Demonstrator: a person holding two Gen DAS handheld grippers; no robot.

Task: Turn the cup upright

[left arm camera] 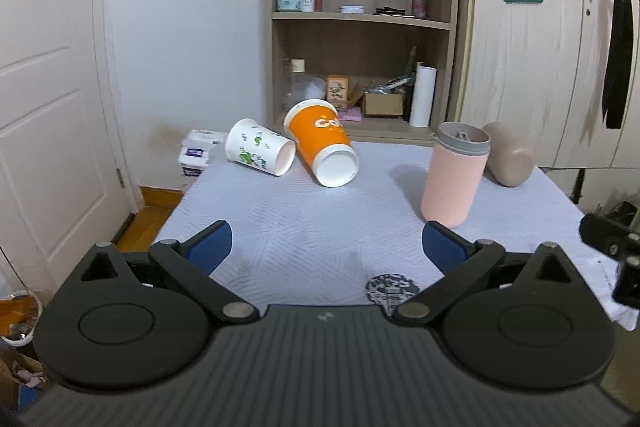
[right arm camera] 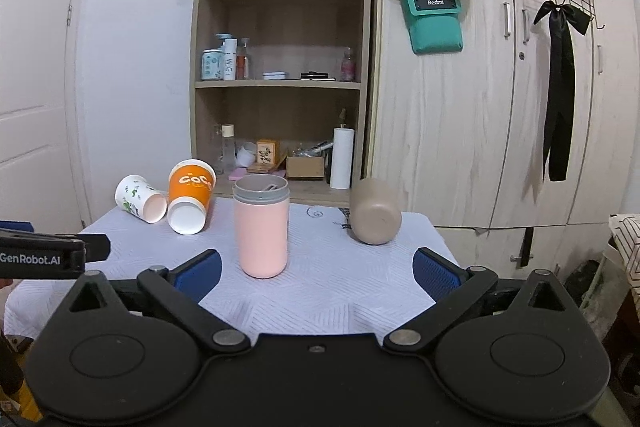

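A pink cup (left arm camera: 452,179) (right arm camera: 262,227) with a grey rim stands upright on the table. A beige cup (left arm camera: 508,153) (right arm camera: 374,213) lies on its side behind it to the right. An orange paper cup (left arm camera: 324,147) (right arm camera: 190,199) and a white paper cup with green print (left arm camera: 260,147) (right arm camera: 140,199) lie on their sides at the far left, touching each other. My left gripper (left arm camera: 326,247) is open and empty over the table's near part. My right gripper (right arm camera: 316,273) is open and empty, just short of the pink cup.
The table wears a pale patterned cloth (left arm camera: 320,219) (right arm camera: 340,287). An open shelf unit (left arm camera: 360,27) (right arm camera: 280,87) with bottles and boxes stands behind it, beside wardrobe doors (right arm camera: 480,107). A door (left arm camera: 48,87) is at the left. The left gripper's body (right arm camera: 48,253) shows at the right wrist view's left edge.
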